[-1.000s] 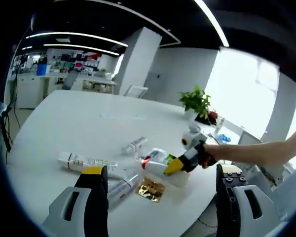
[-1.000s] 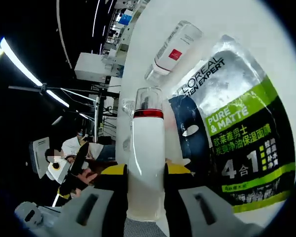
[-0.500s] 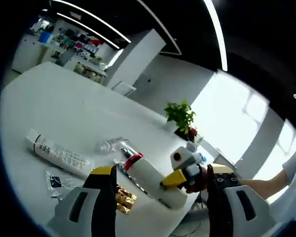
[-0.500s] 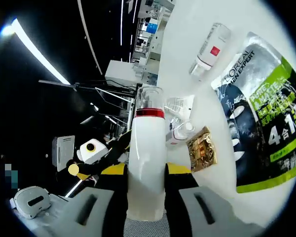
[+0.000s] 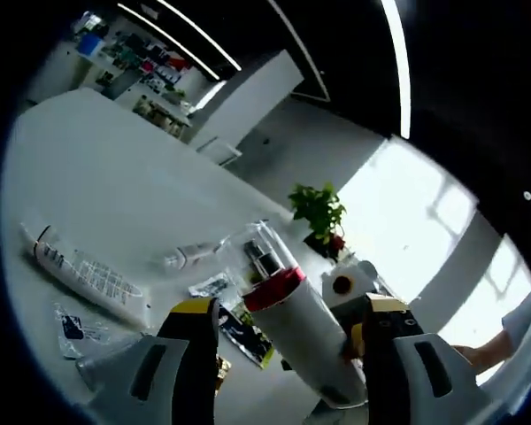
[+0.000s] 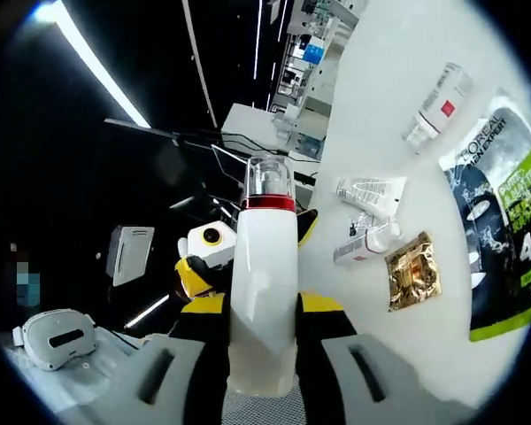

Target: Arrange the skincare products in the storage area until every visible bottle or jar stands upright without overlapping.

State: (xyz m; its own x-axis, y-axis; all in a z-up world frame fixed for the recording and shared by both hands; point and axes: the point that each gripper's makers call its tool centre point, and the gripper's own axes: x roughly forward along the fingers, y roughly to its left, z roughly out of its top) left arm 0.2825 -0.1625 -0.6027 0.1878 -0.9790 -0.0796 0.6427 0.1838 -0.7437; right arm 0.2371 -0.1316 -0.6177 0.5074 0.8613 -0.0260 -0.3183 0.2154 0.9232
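Skincare bottle (image 6: 263, 292), white with a red collar and clear cap, pinched across its lower body between the jaws of the right gripper (image 6: 262, 341); in the right gripper view its long axis runs straight out along the jaws, cap end away from them, and the body is lifted clear of the white table (image 6: 398, 106). In the left gripper view the same bottle (image 5: 294, 328) lies slantwise between the spread, empty jaws of the left gripper (image 5: 281, 354), cap toward the upper left; whether those jaws touch it cannot be told. The right gripper is therefore the nearer hand, already holding. Judged next move: tip the base down to the tabletop and stand it beside, not upon, the green sachet (image 6: 504, 230), gold packet (image 6: 412, 270) and lying tube (image 6: 365, 243).
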